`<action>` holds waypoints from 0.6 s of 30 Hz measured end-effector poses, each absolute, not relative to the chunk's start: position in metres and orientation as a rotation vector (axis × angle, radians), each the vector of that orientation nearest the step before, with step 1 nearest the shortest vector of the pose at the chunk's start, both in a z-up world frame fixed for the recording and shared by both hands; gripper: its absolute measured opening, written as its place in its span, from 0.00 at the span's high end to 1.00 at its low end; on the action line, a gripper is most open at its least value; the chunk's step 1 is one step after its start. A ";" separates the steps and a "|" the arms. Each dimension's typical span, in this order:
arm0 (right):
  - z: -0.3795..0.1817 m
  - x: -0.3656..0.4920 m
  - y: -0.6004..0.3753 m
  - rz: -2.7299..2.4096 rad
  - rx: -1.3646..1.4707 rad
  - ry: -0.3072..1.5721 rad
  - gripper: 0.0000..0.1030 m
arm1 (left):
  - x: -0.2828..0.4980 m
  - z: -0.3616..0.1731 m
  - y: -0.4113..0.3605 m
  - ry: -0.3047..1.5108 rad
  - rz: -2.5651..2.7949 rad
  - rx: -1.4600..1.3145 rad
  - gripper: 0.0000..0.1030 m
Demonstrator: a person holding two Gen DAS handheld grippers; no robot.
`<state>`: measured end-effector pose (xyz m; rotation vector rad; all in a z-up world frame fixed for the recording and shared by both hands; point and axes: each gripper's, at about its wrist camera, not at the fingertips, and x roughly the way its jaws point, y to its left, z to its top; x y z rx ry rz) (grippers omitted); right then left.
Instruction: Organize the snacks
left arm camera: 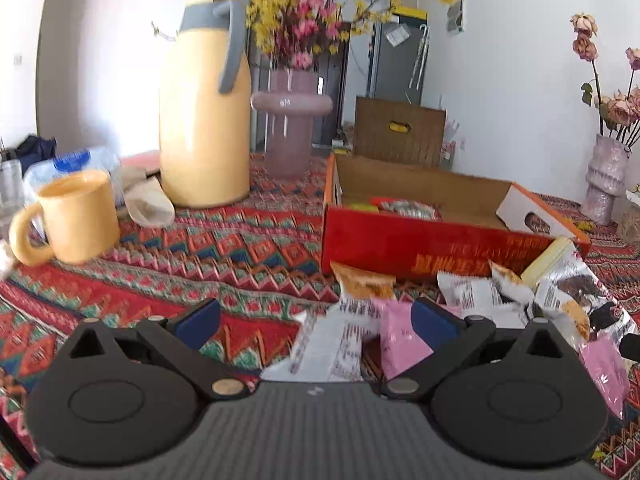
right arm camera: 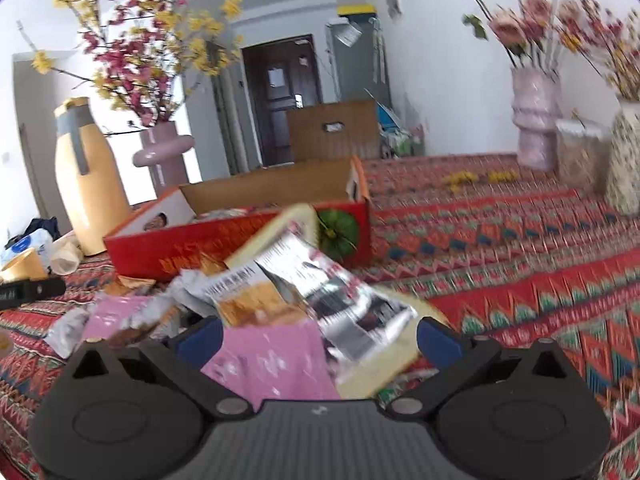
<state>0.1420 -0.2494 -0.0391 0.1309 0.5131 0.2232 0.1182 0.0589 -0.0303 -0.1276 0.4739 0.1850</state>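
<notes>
In the left wrist view, your left tongs (left arm camera: pixel 316 324) stood spread wide over the snack packets (left arm camera: pixel 472 300), gripping nothing, just before the red box (left arm camera: pixel 400 244). In the right wrist view, your right tongs (right arm camera: pixel 320 338) gaped likewise above a pink packet (right arm camera: pixel 276 360) on the tabletop (right arm camera: pixel 540 240).

left gripper (left arm camera: pixel 316 320) | right gripper (right arm camera: pixel 320 334) | black ribbed housings | blue-padded fingers (left arm camera: pixel 200 322) | metal pivot screws
</notes>
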 end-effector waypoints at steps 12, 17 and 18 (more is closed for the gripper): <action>-0.053 0.144 -0.257 0.225 0.176 0.506 0.00 | 0.116 -0.031 0.061 0.458 0.160 -0.154 0.00; -0.051 0.140 -0.255 0.244 0.158 0.474 0.00 | 0.116 -0.032 0.063 0.459 0.160 -0.164 0.00; -0.050 0.137 -0.255 0.251 0.156 0.457 0.00 | 0.116 -0.031 0.063 0.459 0.159 -0.165 0.00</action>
